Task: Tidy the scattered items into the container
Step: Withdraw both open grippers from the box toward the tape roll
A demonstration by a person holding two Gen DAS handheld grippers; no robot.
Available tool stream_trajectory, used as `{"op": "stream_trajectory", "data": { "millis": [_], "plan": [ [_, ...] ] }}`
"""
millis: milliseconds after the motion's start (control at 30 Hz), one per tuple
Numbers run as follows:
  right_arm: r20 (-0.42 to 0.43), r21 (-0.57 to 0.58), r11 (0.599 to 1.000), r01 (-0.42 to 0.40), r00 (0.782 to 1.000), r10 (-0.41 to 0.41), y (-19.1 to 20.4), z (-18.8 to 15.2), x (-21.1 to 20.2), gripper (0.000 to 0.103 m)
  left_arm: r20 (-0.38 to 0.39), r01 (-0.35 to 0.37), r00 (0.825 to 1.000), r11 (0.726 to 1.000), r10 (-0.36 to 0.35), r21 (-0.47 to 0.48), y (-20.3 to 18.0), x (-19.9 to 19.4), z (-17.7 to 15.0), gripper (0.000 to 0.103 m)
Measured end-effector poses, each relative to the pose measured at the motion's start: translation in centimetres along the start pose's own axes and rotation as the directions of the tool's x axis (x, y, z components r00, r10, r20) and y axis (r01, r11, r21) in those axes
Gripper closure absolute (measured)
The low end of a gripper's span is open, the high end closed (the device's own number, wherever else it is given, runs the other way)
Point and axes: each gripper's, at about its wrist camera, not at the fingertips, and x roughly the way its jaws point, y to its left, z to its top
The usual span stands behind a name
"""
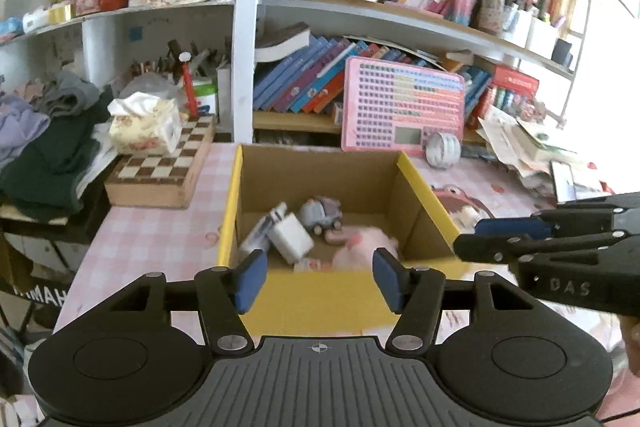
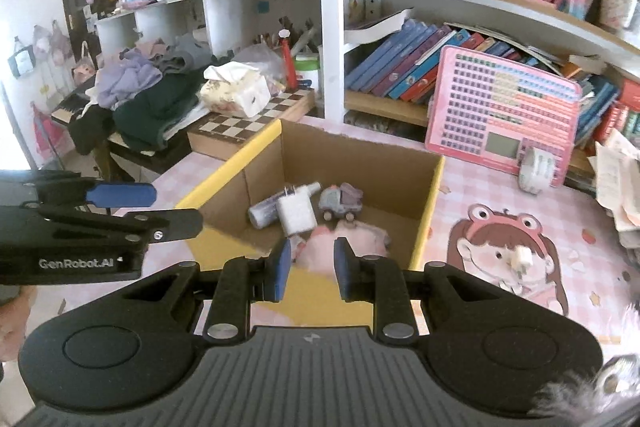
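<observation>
A cardboard box with a yellow rim (image 1: 230,211) (image 2: 228,175) stands on the pink checked table. Inside it lie a white charger (image 1: 292,239) (image 2: 296,213), a grey toy truck (image 1: 322,215) (image 2: 340,205), a pink plush (image 1: 360,247) (image 2: 360,237) and a pale tube (image 1: 260,231) (image 2: 264,213). My left gripper (image 1: 320,281) hovers over the box's near wall, open, with nothing between its blue pads. My right gripper (image 2: 313,271) hangs beside it over the same wall; its jaws stand a little apart and hold nothing. Each gripper shows side-on in the other's view, the right gripper (image 1: 480,239) and the left gripper (image 2: 160,211).
A chessboard case (image 1: 160,171) with a tissue pack (image 1: 144,127) sits left of the box. Behind it lean a pink keypad toy (image 1: 400,107) and a tape roll (image 1: 442,149). Papers (image 1: 532,147) pile at the right. A small white item (image 2: 522,259) lies on the cartoon mat.
</observation>
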Motion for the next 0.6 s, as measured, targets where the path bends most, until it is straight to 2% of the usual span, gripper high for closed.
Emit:
{"op": "stream_trajectory", "data": {
  "millis": [133,300,433,600],
  "plan": [
    [-0.010,0.008,1.000,0.028,1.000,-0.028,1.0,-2.9,-2.1,0.081,-0.036,-0.011,0.999,0.999,0.012,0.033,-0.1,-1.5,-2.7,0.043],
    [-0.039,0.063,0.997,0.046,0.998,-0.044,2.1,-6.2,-3.6,0.081,-0.067,-0.005,0.998,1.000,0.006,0.020,0.2,-3.5,-5.8,0.040],
    [-0.067,0.104,0.993,0.054,0.997,-0.048,2.9,-8.7,-4.4,0.081,-0.082,-0.004,0.997,1.000,0.006,0.018,0.0,-4.4,-7.6,0.037],
    [-0.092,0.097,0.991,0.097,0.992,-0.088,3.8,-11.2,-5.2,0.081,-0.111,0.008,0.994,1.000,-0.005,0.022,-0.7,-5.1,-9.1,0.037]
  ]
}}
